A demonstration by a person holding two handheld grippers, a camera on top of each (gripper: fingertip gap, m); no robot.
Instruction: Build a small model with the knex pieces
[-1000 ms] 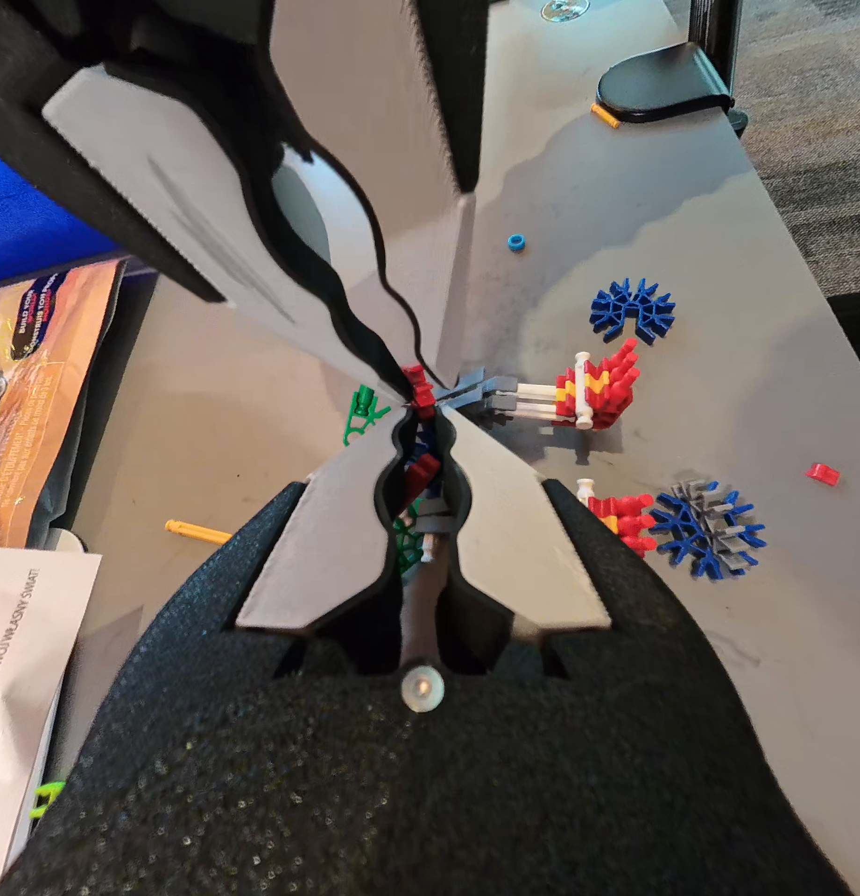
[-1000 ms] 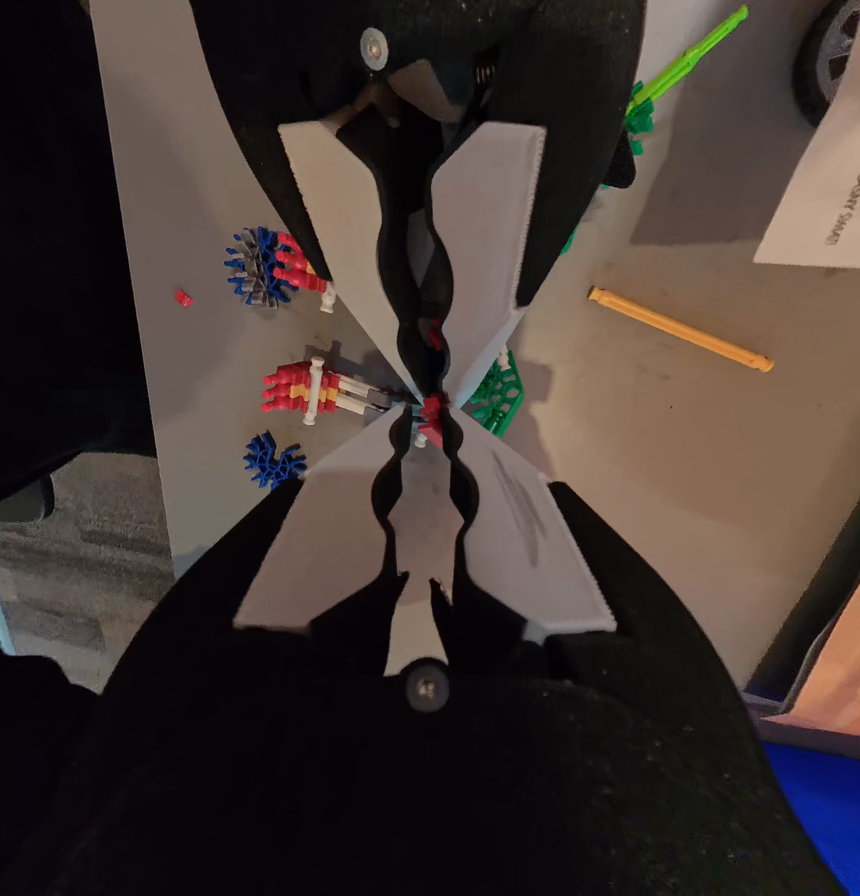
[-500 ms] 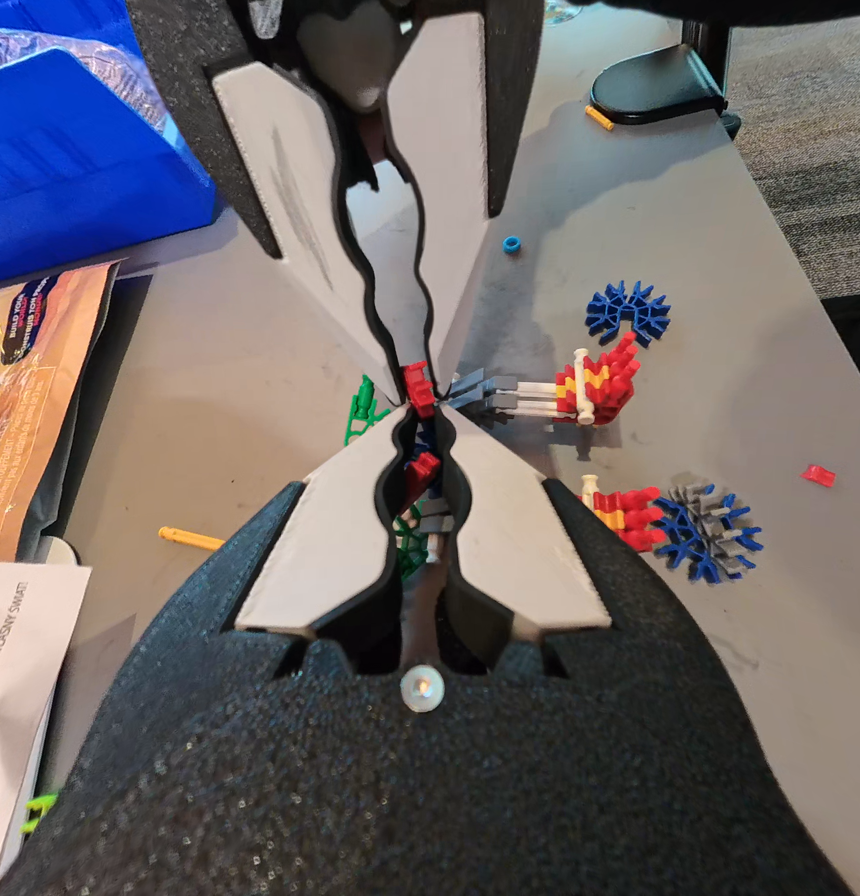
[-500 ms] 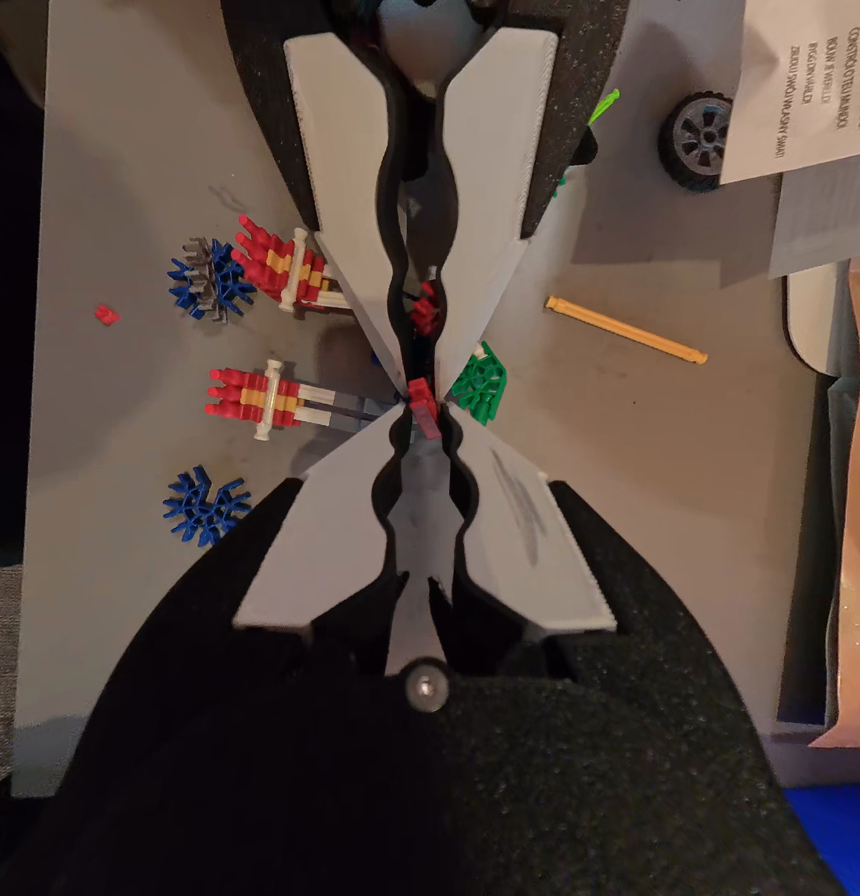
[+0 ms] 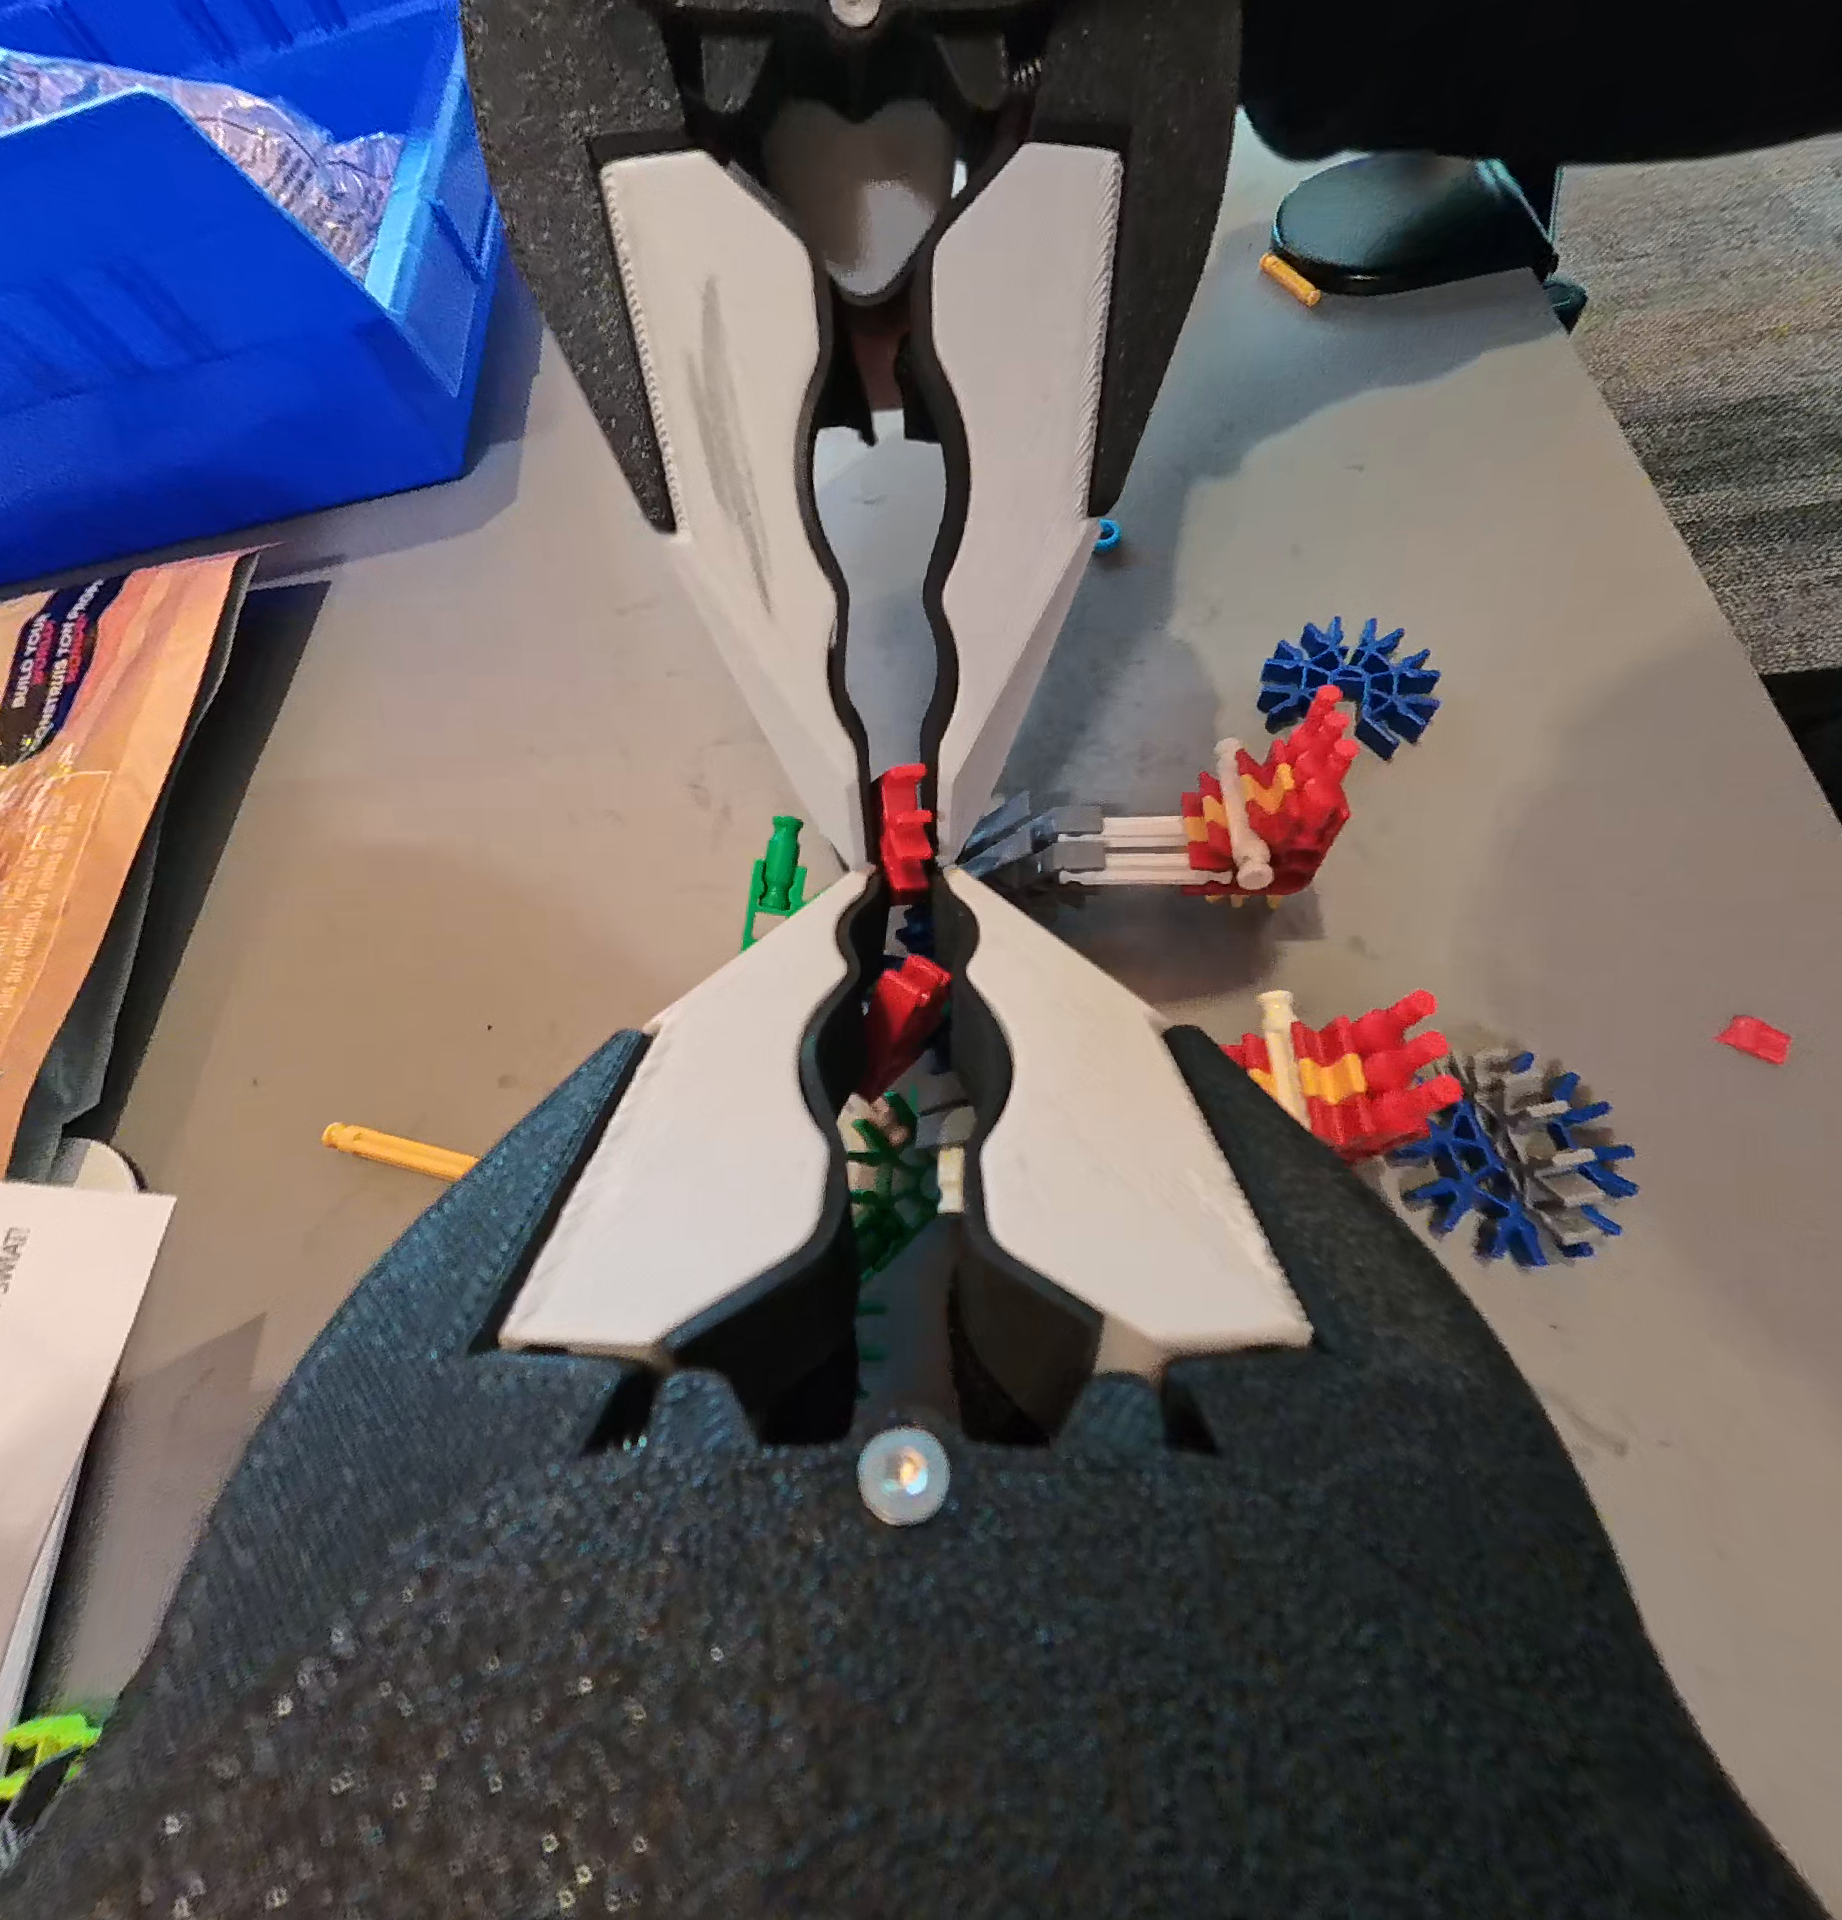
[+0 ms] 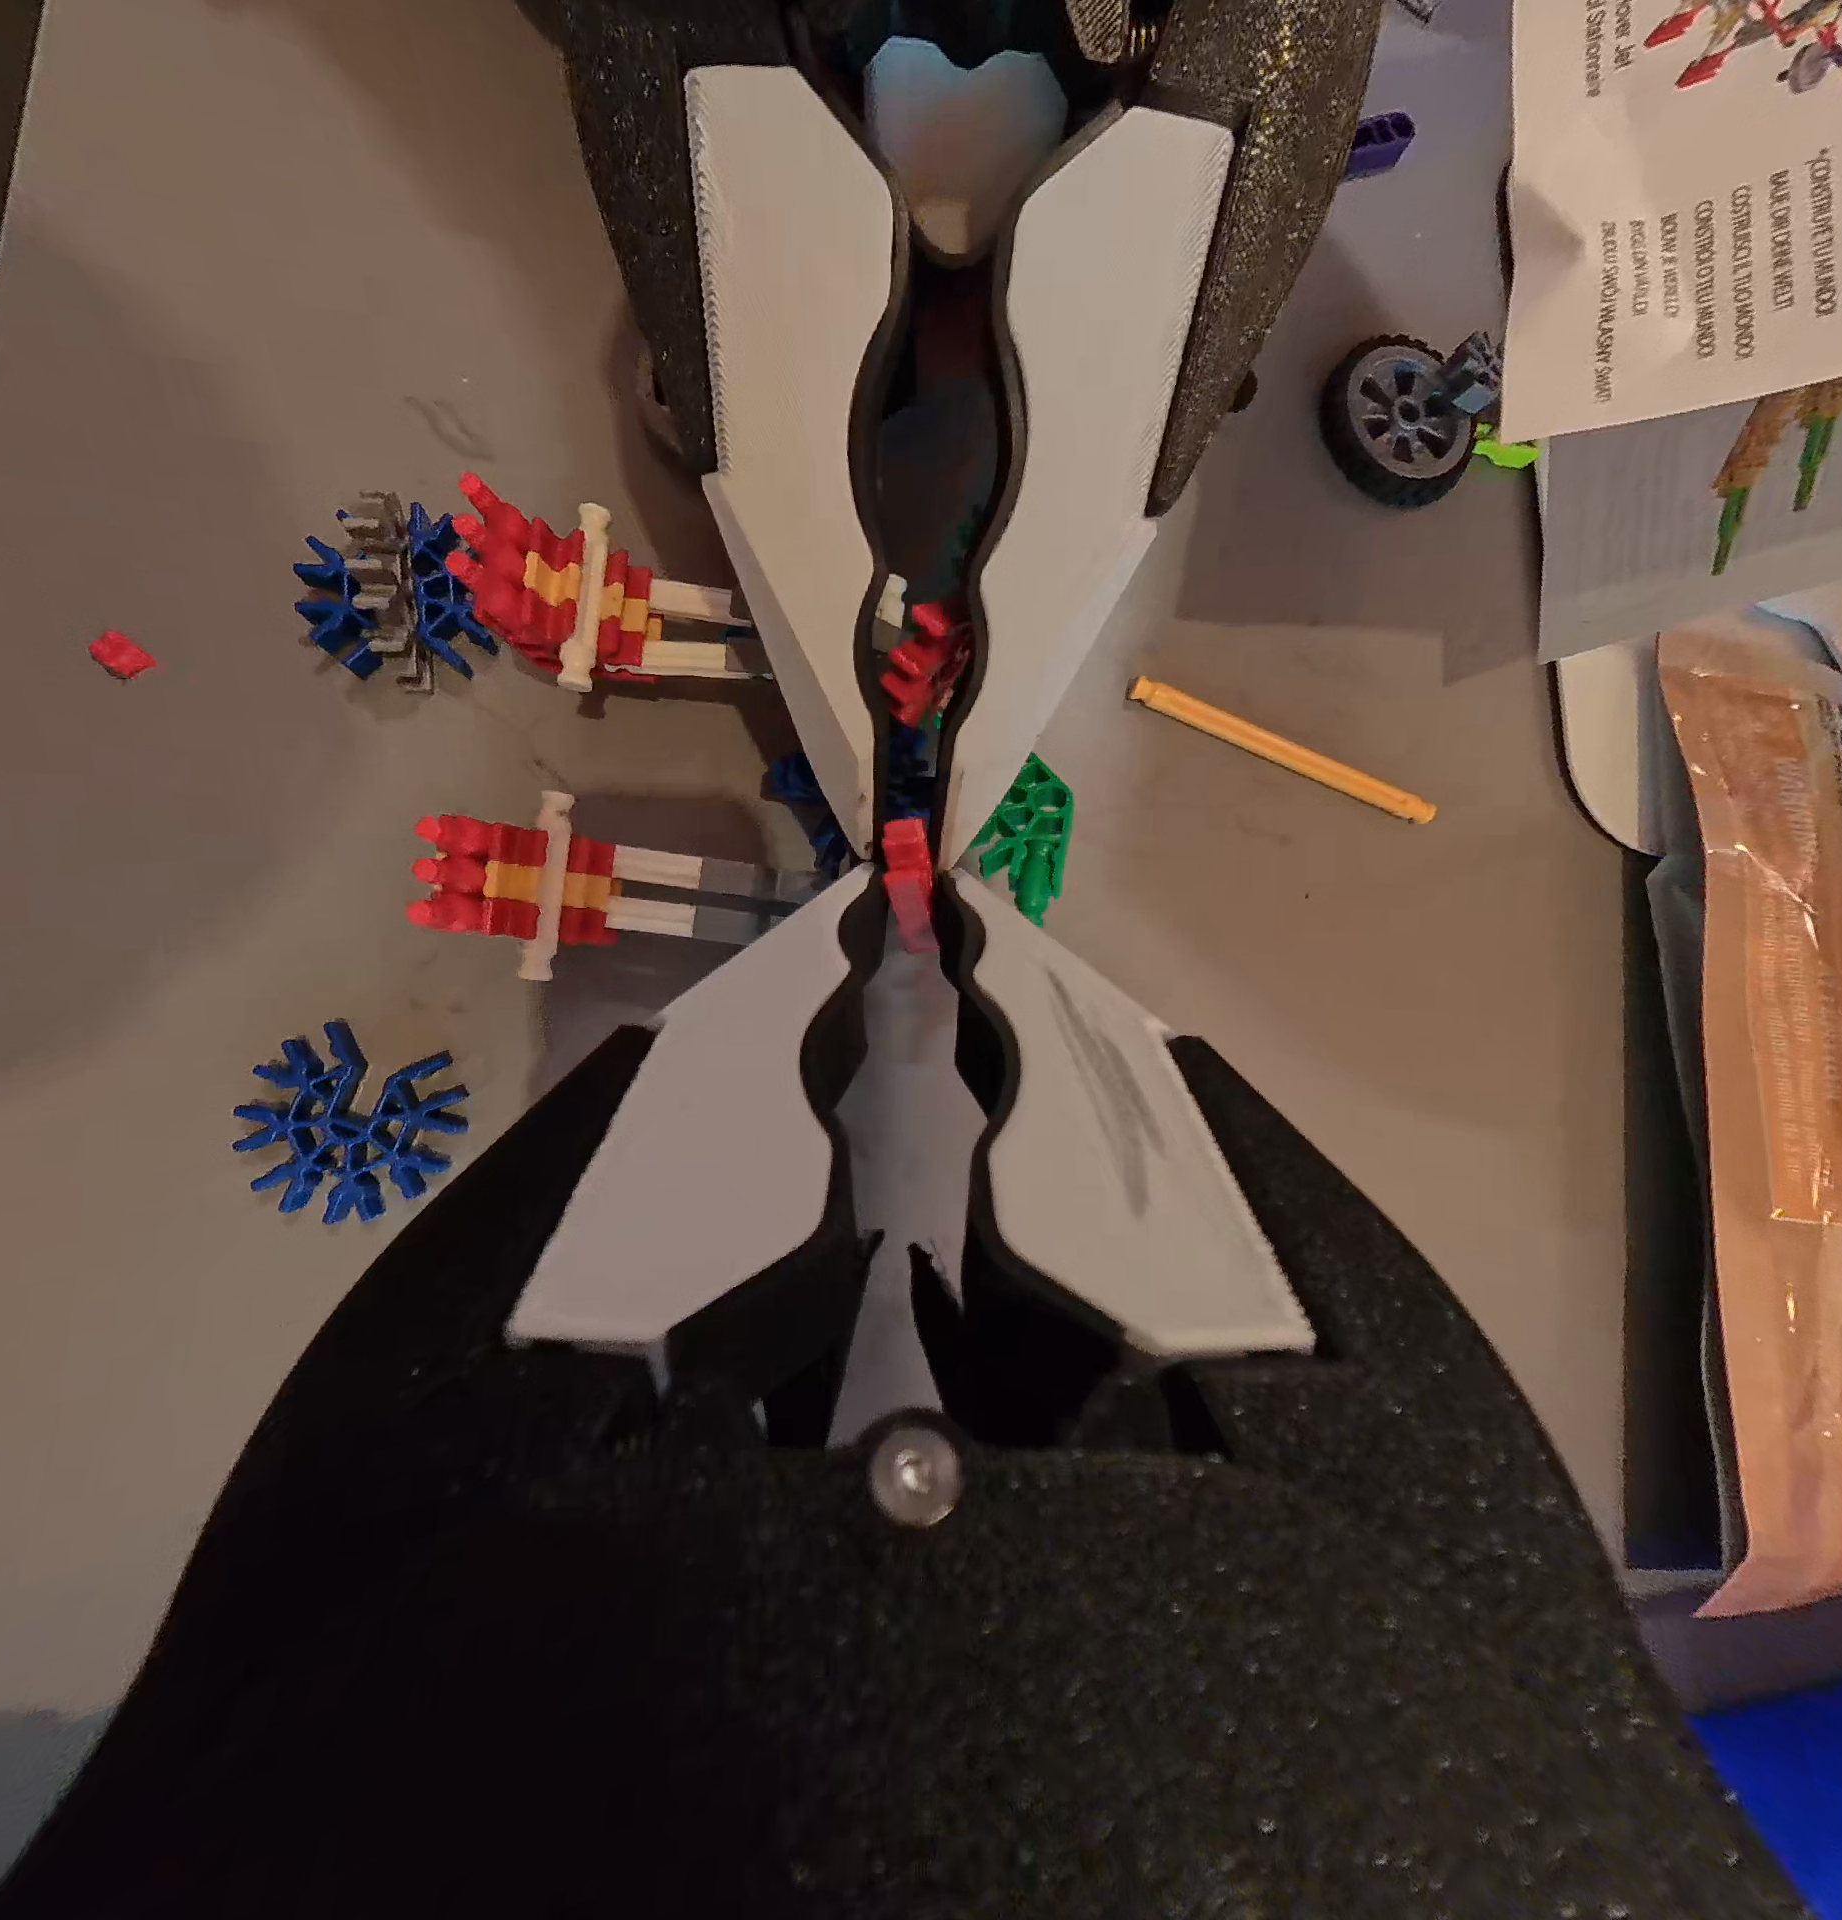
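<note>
My left gripper (image 5: 904,894) and my right gripper (image 6: 909,896) meet tip to tip above a grey table (image 5: 481,727). The right gripper is shut on a small red connector (image 6: 909,883), which also shows in the left wrist view (image 5: 904,821). The left gripper is shut on a small toy assembly (image 5: 901,1013) of red, blue, green and white pieces, held between its fingers; it also shows in the right wrist view (image 6: 927,665). The red connector touches the front end of that assembly. The joint itself is hidden by the fingertips.
Two red, yellow and white rod bundles (image 5: 1249,831) (image 5: 1343,1081) lie to the right, with blue snowflake connectors (image 5: 1353,675) (image 5: 1509,1164). A green connector (image 6: 1031,831), a yellow rod (image 6: 1281,748), a wheel (image 6: 1400,416), a booklet (image 6: 1675,208) and a blue bin (image 5: 190,343) are around. The grippers are tip to tip, or close to it. It is some 10 cm from my right tips to the yellow rod (image 6: 1281,748).
The right gripper has swung round from a slanted approach to face the left gripper head-on. The red connector has stayed pinched between the tips.
</note>
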